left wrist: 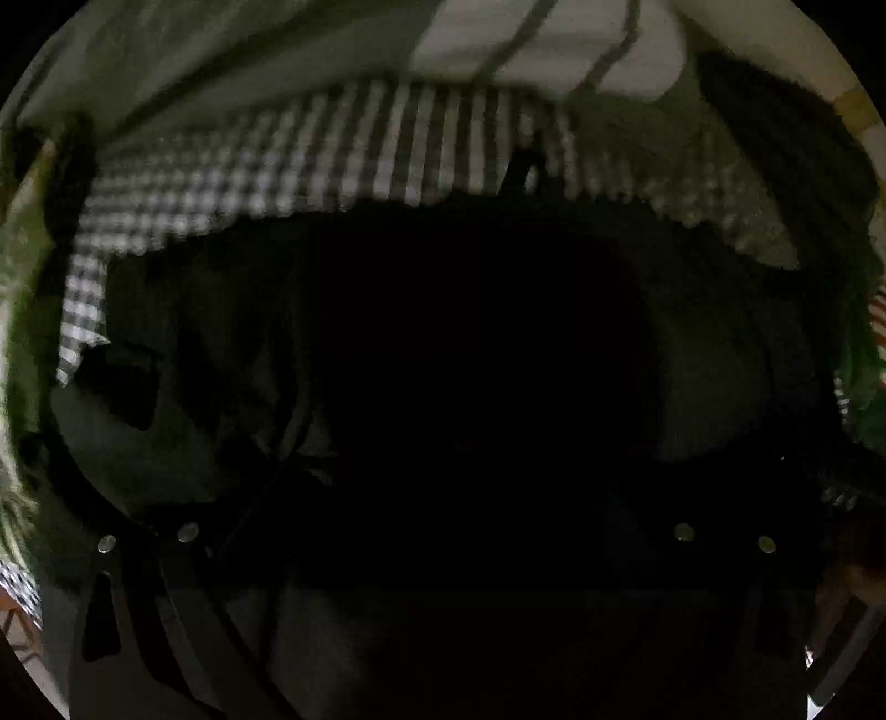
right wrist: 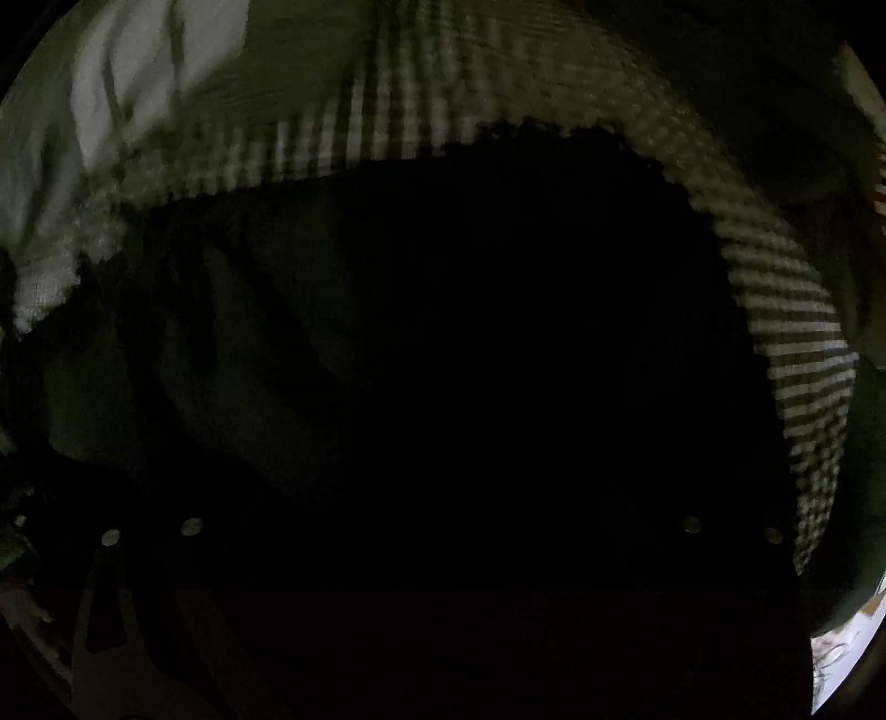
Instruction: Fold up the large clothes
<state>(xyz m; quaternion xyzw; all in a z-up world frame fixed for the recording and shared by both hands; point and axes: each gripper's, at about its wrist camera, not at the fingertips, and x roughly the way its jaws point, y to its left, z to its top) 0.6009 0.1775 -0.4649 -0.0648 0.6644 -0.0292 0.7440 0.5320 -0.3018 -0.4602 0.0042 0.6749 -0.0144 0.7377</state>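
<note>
Both views are very dark. A large dark garment (left wrist: 720, 387) lies spread over a checked cloth (left wrist: 332, 155) and fills the middle of the left wrist view. My left gripper (left wrist: 443, 399) points down at it, its finger mounts set wide apart and nothing visibly pinched between them. In the right wrist view the same dark garment (right wrist: 249, 332) lies under my right gripper (right wrist: 443, 387), which is also spread wide with no fabric seen between its fingers. The checked cloth (right wrist: 803, 343) curves around the garment's far and right edges. Both sets of fingertips are lost in shadow.
Pale bedding with dark stripes (left wrist: 554, 50) lies beyond the checked cloth, and pale bedding (right wrist: 138, 83) also shows at the right view's upper left. Green patterned fabric (left wrist: 16, 266) lines the left rim. A bright patch (right wrist: 830, 659) shows at the lower right edge.
</note>
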